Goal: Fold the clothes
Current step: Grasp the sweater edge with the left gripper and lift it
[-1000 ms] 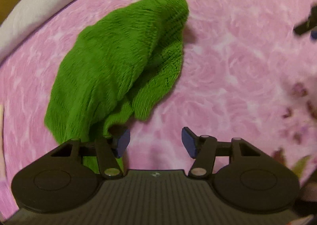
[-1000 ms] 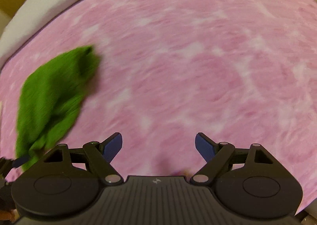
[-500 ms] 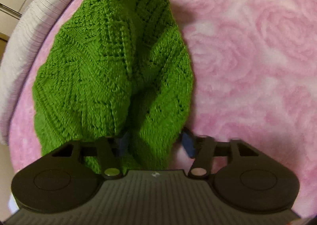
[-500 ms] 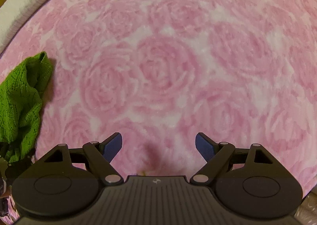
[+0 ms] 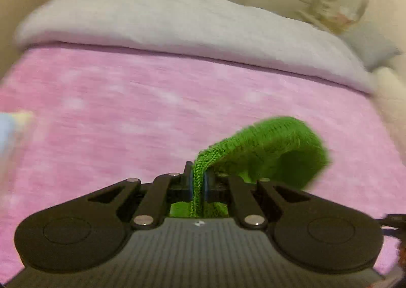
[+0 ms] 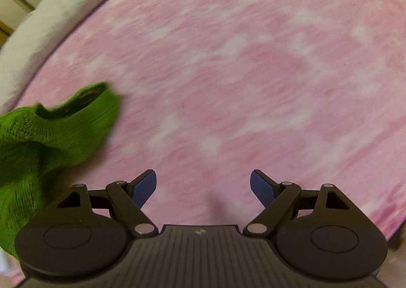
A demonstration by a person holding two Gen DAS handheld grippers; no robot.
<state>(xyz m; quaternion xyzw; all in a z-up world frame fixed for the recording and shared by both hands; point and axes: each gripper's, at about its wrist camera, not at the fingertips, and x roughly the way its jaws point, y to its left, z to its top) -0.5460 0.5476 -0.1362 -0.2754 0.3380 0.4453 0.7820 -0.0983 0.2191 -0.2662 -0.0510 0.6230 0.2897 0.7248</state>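
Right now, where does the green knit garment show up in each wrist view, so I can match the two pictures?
Left wrist view: the green knit garment is at lower centre-right, a strip of it clamped in the left gripper.
Right wrist view: it fills the lower left edge, beside the open, empty right gripper.
Shared landmark: the pink blanket under it.

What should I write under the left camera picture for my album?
Left gripper shut on a green knitted garment, lifting it over the pink blanket.
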